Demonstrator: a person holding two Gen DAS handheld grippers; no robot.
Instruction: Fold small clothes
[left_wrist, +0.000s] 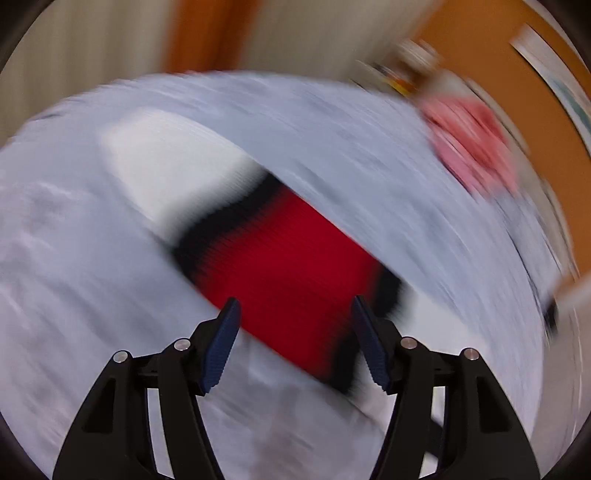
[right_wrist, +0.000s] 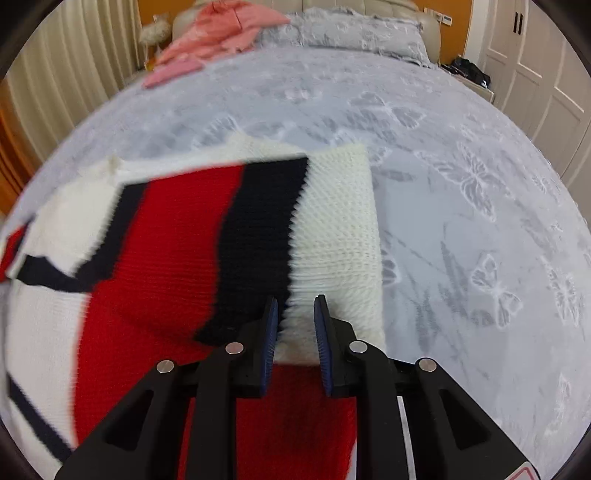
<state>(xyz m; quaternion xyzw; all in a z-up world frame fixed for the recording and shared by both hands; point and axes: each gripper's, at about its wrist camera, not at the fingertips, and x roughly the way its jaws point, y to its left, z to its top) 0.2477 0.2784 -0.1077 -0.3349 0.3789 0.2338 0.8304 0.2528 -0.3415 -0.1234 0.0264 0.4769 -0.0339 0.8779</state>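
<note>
The right gripper had its jaws nearly together, pinching a white edge of the red, navy and white knitted sweater, while the left gripper hung over it with jaws apart and nothing between them. The sweater lay partly folded on the grey bed. Farther off, pink clothes sat near the pillow.

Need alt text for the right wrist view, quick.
The right gripper is shut on the white edge of a red, navy and white knit sweater lying on a grey butterfly-patterned bedspread. Pink clothes lie near the pillows.
</note>
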